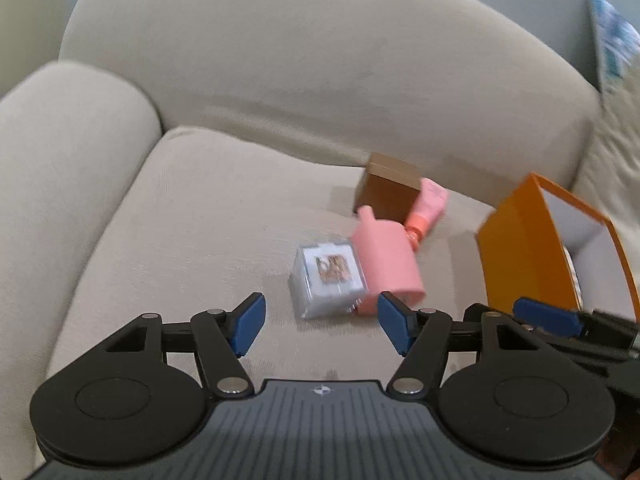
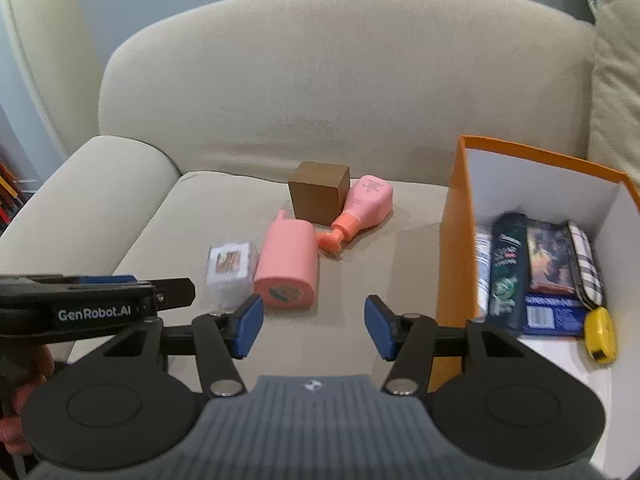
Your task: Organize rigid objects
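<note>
On the beige sofa seat lie a clear plastic box with a picture label [image 1: 326,280] [image 2: 230,270], a pink cylinder-shaped container [image 1: 386,262] [image 2: 288,268], a brown cube box [image 1: 388,192] [image 2: 318,198] and a pink pump bottle [image 1: 428,210] [image 2: 360,210]. My left gripper [image 1: 320,326] is open, empty, hovering just short of the clear box. My right gripper [image 2: 314,326] is open and empty above the bare seat in front of the pink container. The left gripper's fingers [image 2: 120,280] show side-on at the left of the right wrist view.
An orange box with a white inside [image 1: 520,240] [image 2: 456,216] stands on the right of the seat, holding a dark bottle [image 2: 506,268], packets, a striped case and a yellow tape measure [image 2: 598,338]. The sofa armrest [image 1: 72,140] rises on the left, the backrest [image 2: 320,80] behind.
</note>
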A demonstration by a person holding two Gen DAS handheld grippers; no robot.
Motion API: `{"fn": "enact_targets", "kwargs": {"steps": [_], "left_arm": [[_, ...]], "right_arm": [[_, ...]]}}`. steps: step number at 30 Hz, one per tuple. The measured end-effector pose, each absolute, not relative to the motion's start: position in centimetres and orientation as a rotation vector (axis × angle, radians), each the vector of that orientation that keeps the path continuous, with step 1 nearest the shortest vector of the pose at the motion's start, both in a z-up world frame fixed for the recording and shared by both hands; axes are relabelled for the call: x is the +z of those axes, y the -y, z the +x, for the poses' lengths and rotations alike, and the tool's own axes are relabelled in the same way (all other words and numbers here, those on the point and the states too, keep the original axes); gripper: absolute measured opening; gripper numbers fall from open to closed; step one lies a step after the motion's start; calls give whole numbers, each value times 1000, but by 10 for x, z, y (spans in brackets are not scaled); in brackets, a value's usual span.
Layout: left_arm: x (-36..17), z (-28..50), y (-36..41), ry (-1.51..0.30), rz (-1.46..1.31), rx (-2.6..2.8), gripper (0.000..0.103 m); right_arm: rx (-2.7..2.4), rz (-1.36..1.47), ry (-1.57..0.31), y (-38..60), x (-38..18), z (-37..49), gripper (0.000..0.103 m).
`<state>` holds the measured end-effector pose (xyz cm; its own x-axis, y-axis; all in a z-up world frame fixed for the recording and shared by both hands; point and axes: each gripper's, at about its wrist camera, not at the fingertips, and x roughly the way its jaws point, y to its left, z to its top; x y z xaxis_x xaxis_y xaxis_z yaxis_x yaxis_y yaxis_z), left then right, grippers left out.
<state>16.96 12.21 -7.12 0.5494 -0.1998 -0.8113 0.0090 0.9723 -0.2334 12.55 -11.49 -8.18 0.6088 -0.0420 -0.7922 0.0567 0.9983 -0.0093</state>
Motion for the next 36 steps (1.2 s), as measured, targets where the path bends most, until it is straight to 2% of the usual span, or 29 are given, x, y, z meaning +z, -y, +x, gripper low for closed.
{"fn": "enact_targets", "kwargs": {"steps": [8,11,18,20,22,28,30,34,36], "left_arm": [[-96,219,-125,-1086,-299,-108,72],[-106,230,-121,-1128,-304,-114,70],[-124,240,-114,-1185,-295,-114,69],[-127,242,-110,-1206,-263,-123,66],[-125,242,-108,-1205,-250,-140,58],[-121,249,-107,-1189,-190,-156,57],[-121,254,-110,-1179,-181,-153,57],[-118,263,-117,-1152,-169,-140,57],[-116,267,-120,-1143,-168,-143,57]], "right_arm": [[-92,27,-962,121,-97,183,53],[-103,31,-975,126,-105,192,48],[-108,29,-998,133,-116,205,45],[-98,22,-998,133,-117,209,44],[-81,-13,-990,130,-116,214,43],[-21,-159,-965,125,-112,239,43],[17,-227,-961,121,-111,248,44],[109,-412,-961,112,-115,270,62],[158,-517,-962,107,-118,281,64]]}}
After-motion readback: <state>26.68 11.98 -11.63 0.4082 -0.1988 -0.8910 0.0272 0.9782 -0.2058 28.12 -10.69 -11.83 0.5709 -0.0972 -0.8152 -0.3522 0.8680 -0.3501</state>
